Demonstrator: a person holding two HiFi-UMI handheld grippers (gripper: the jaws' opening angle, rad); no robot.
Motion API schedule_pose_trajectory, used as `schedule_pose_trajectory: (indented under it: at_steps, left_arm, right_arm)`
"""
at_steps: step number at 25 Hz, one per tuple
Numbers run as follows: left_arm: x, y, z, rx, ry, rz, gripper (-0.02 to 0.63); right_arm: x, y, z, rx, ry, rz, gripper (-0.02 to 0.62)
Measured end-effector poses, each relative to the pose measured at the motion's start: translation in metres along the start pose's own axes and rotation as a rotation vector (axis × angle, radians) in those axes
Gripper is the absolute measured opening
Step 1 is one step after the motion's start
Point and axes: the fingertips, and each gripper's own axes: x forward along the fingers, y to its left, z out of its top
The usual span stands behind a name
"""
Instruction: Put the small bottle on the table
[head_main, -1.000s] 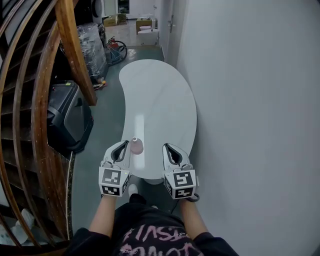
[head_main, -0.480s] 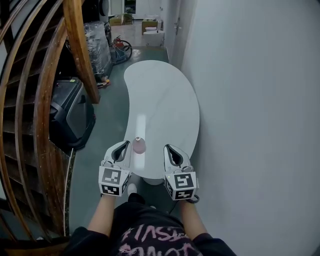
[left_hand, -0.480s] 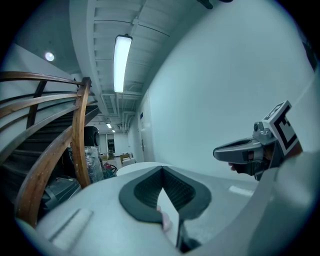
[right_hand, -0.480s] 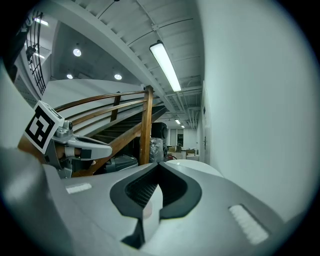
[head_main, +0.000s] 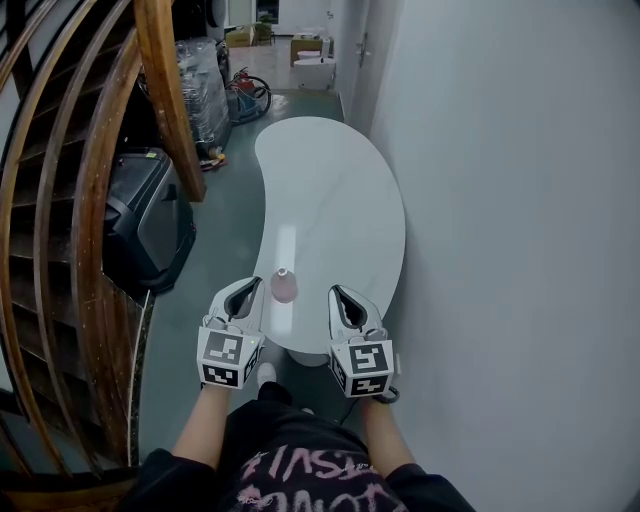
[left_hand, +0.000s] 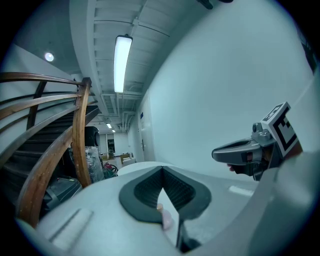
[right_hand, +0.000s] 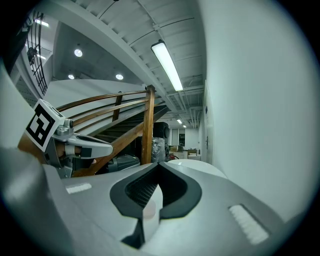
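Note:
A small pink bottle stands upright on the near end of the white kidney-shaped table. It sits between my two grippers and touches neither. My left gripper is just left of it, jaws shut and empty. On the bottle's other side my right gripper is held the same way, shut with nothing in it. In the left gripper view the left gripper has its tips together, and the bottle shows low in the gap behind them. The right gripper looks the same in the right gripper view.
A white wall runs close along the table's right side. A wooden stair rail and a black case stand to the left. Wrapped goods and boxes sit at the far end of the corridor.
The head view has shifted, so the table and bottle sit a little further right. The bottle now stands slightly apart from the left gripper. Both grippers stay shut.

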Motion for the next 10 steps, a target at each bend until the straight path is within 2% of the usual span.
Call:
schedule_pose_trajectory:
  at_steps: [10]
  left_arm:
    - [-0.0008,0.0031,-0.0006,0.003,-0.002,0.004,0.0]
  right_arm:
    - [0.0022,0.0026,-0.0014,0.003,0.0,0.006,0.009]
